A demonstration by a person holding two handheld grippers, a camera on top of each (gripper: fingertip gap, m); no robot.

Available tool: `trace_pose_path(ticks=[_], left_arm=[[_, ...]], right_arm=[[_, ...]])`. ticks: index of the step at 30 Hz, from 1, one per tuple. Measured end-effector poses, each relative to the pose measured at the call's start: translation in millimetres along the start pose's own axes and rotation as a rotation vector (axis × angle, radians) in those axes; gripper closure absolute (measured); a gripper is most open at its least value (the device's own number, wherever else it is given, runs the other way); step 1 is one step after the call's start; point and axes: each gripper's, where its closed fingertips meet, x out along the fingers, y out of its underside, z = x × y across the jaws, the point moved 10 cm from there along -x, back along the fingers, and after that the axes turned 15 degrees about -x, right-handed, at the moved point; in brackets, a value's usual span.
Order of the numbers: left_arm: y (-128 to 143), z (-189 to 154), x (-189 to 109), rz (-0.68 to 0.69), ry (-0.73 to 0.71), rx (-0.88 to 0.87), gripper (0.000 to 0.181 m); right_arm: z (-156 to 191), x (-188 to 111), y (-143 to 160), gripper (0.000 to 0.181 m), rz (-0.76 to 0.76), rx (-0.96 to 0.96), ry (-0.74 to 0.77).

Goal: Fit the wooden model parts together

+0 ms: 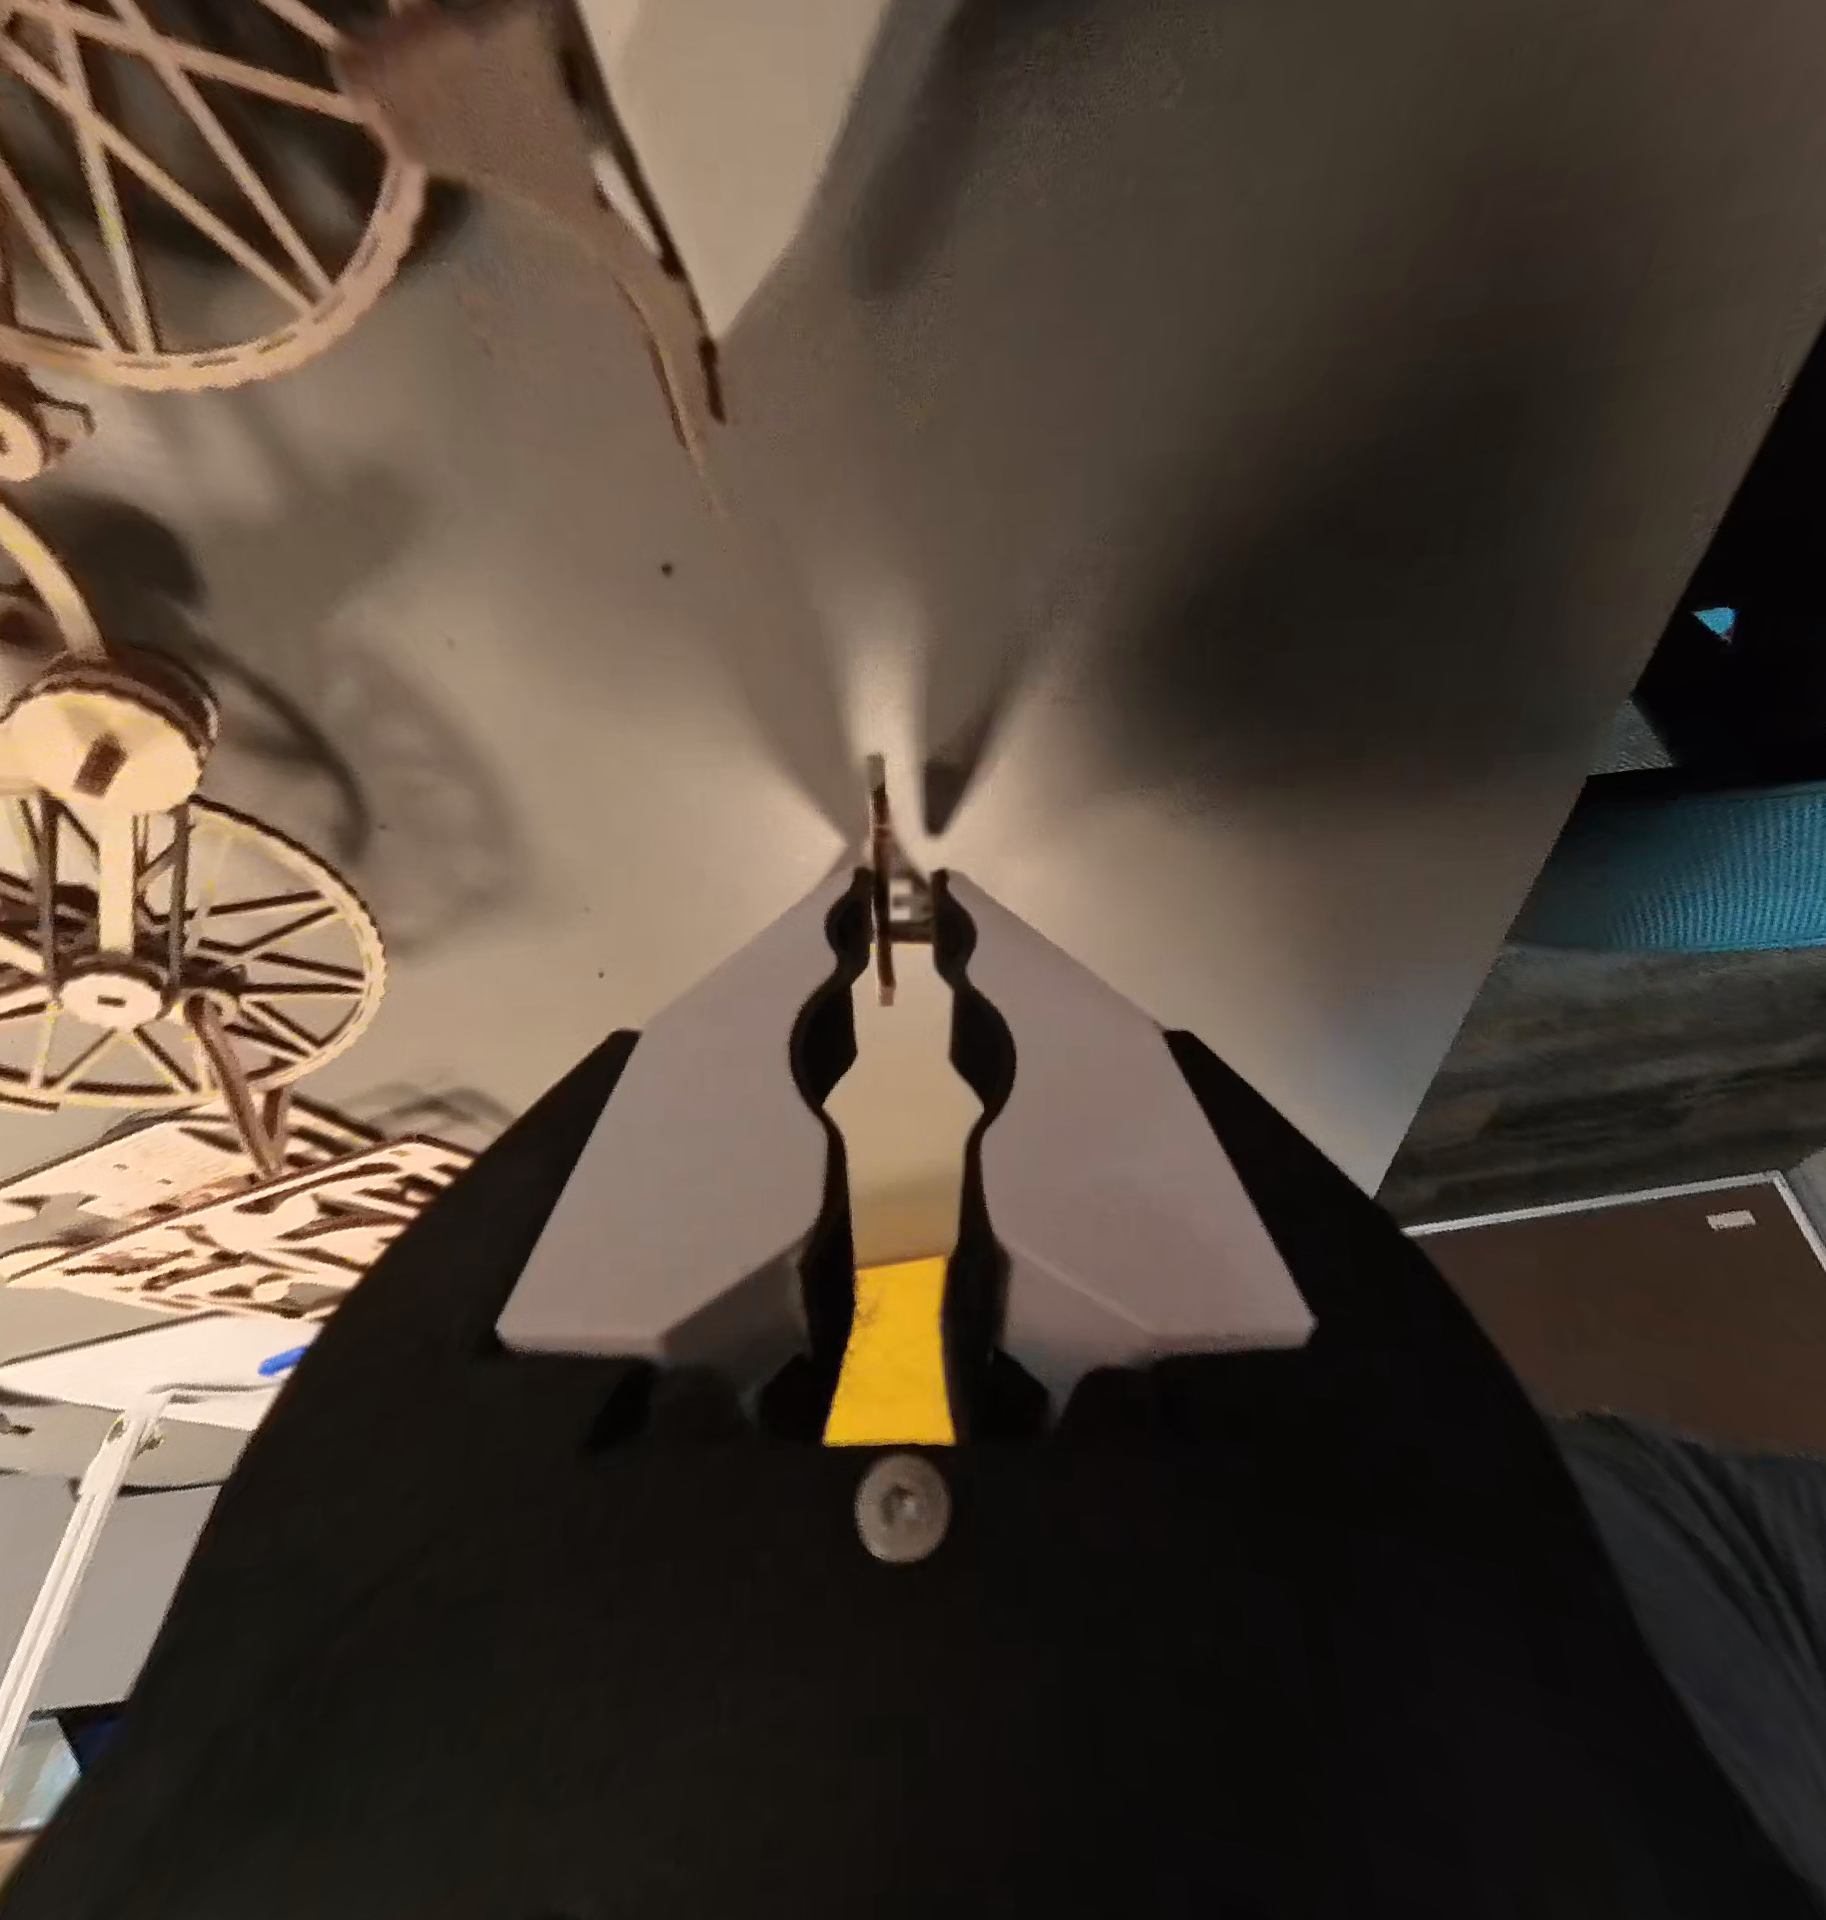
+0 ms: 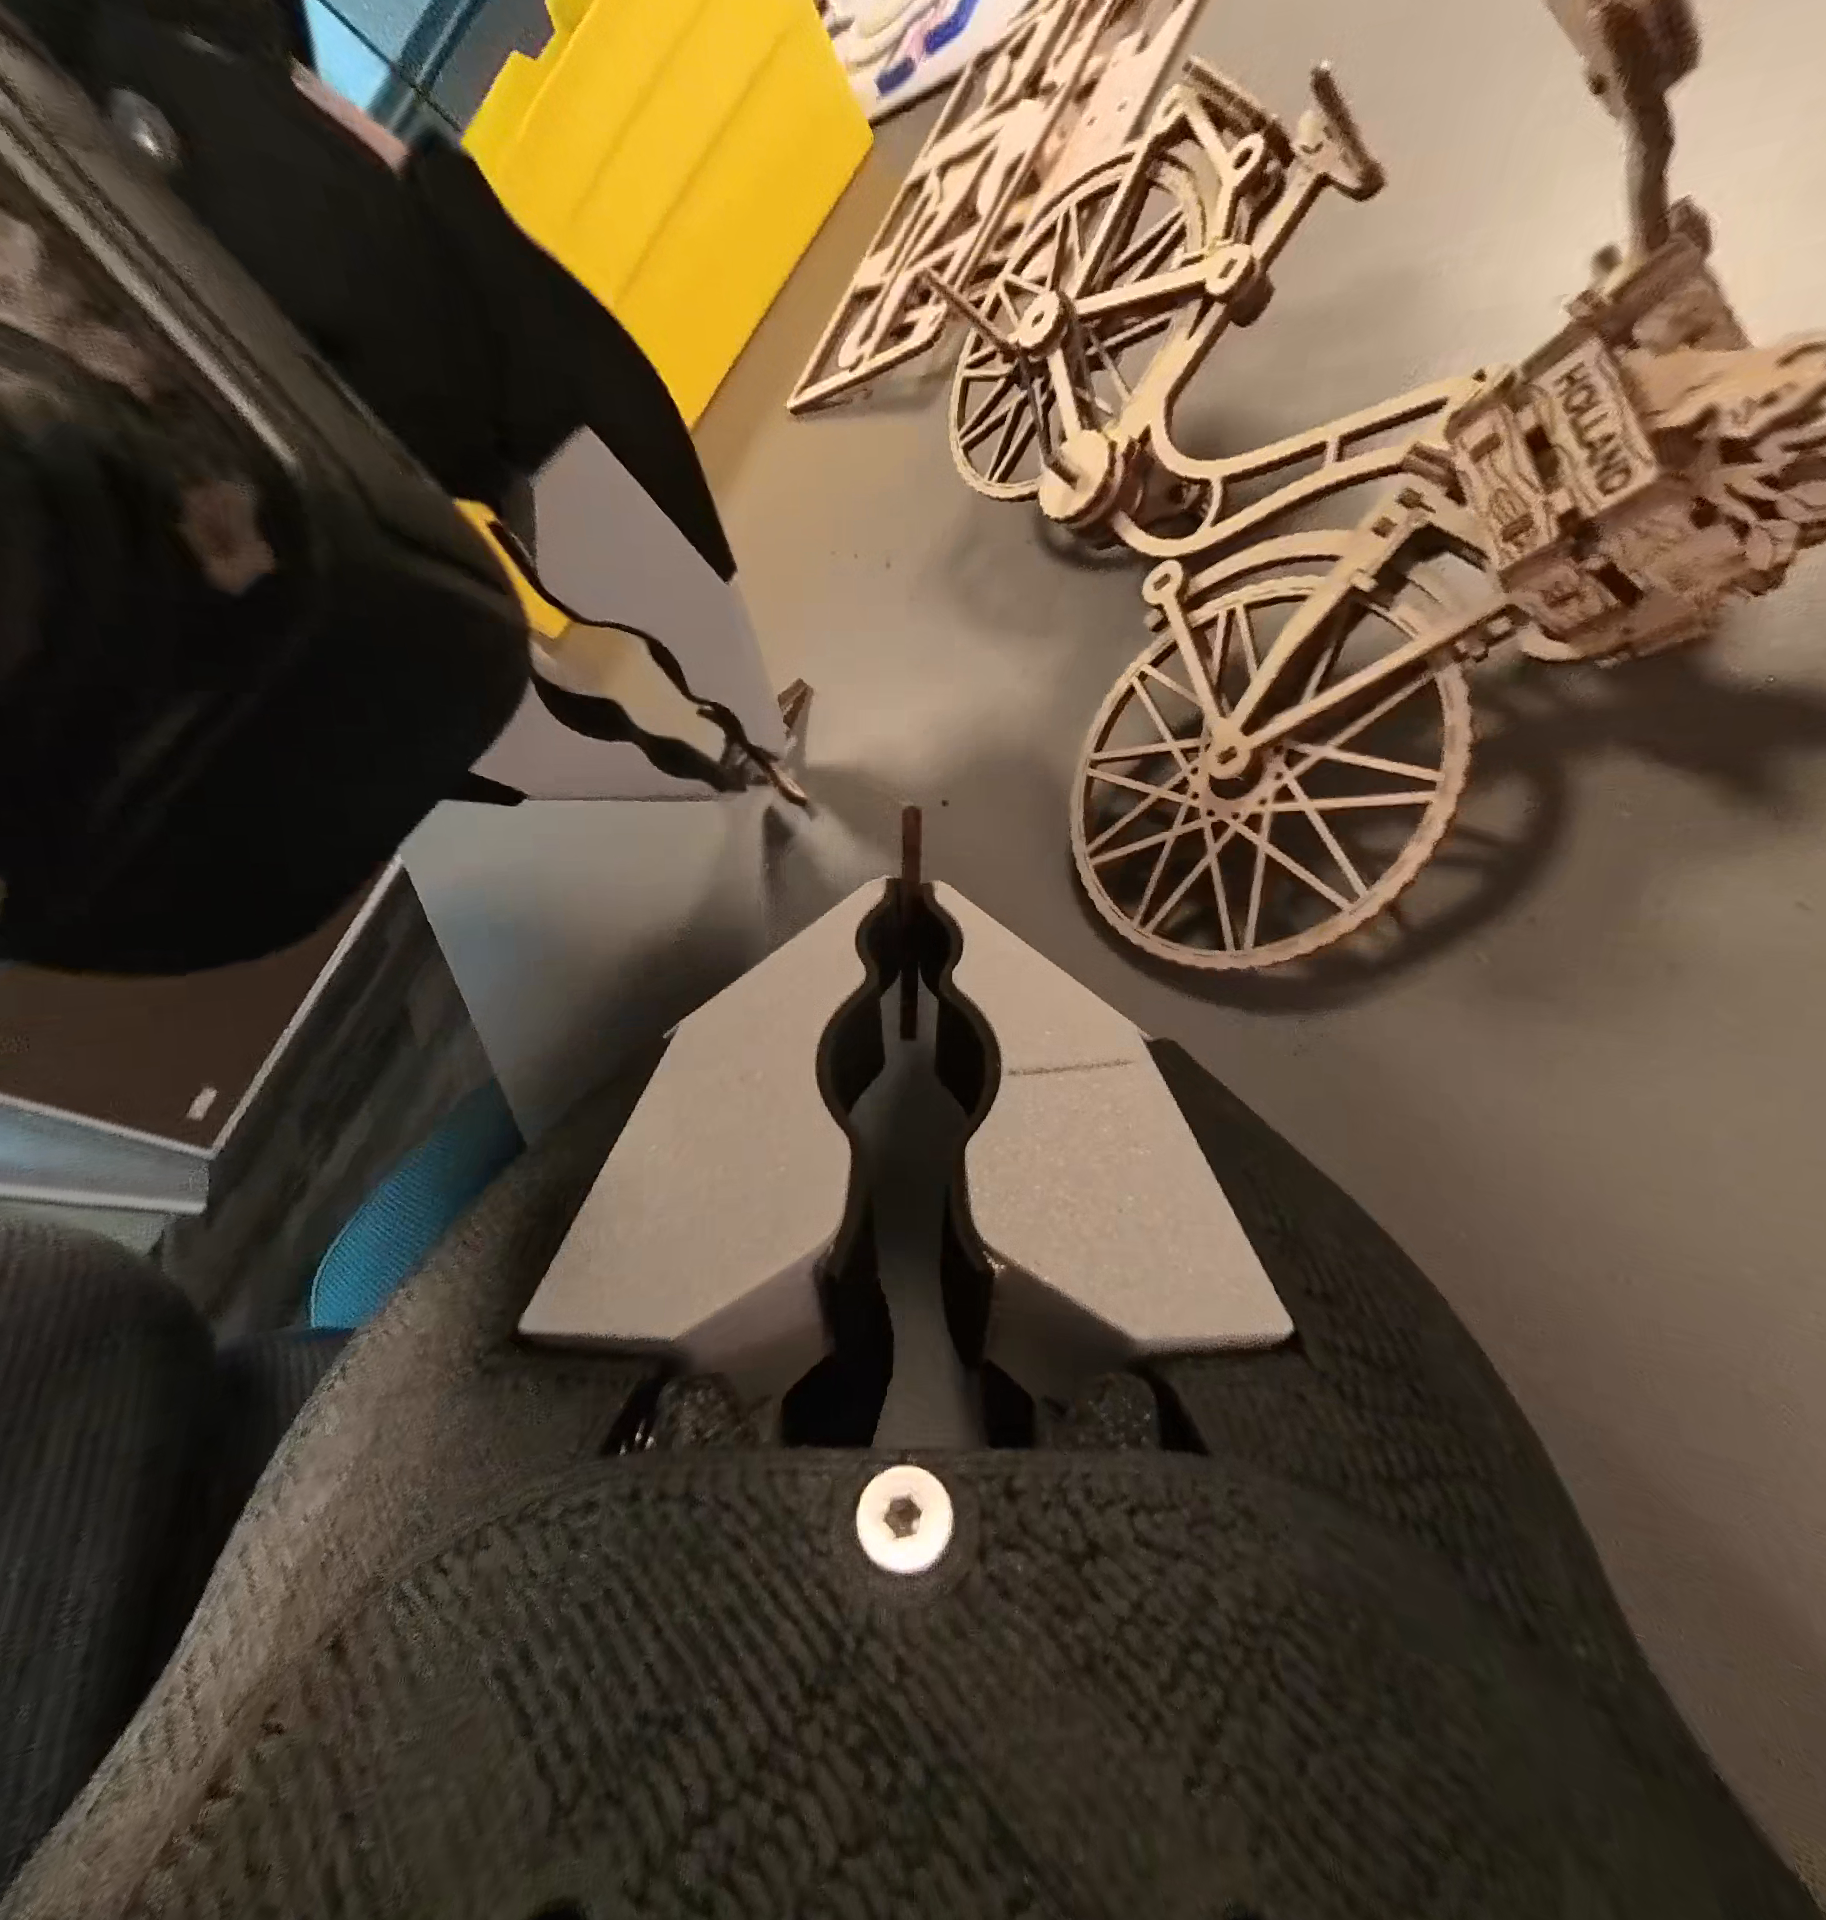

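Observation:
A wooden bicycle model [image 2: 1293, 499] lies on the grey table [image 2: 1511, 1351], to the right of and beyond both grippers. In the left wrist view it shows at the left [image 1: 109, 935]. My right gripper [image 2: 909, 899] is shut on a thin dark wooden part [image 2: 909, 852], seen edge-on and sticking out past the tips. My left gripper [image 1: 896, 883] is shut on a small flat wooden part [image 1: 881, 914], also edge-on. In the right wrist view the left gripper [image 2: 758, 774] comes in from the upper left, its part [image 2: 793, 743] just left of and beyond the right gripper's tips.
A cut-out wooden parts sheet [image 2: 950, 208] lies behind the bicycle, also seen in the left wrist view [image 1: 192, 1216]. A yellow bin [image 2: 670, 156] stands at the back left. The table edge [image 1: 1615, 779] runs at the right, with a brown panel [image 1: 1615, 1320] below it. The gap from one gripper's tips to the other's is roughly 10 cm.

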Motion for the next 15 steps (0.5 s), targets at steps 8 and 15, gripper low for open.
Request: trace_pose_path(ticks=[8, 15], left_arm=[[5.2, 6.8, 1.3, -0.047, 0.022, -0.026, 0.163], [6.5, 5.7, -6.1, -0.205, -0.053, 0.037, 0.180]], right_arm=[[-3.3, -5.1, 1.1, 0.181, -0.034, 0.023, -0.022], [-4.8, -10.4, 0.8, 0.181, -0.108, 0.057, -0.063]])
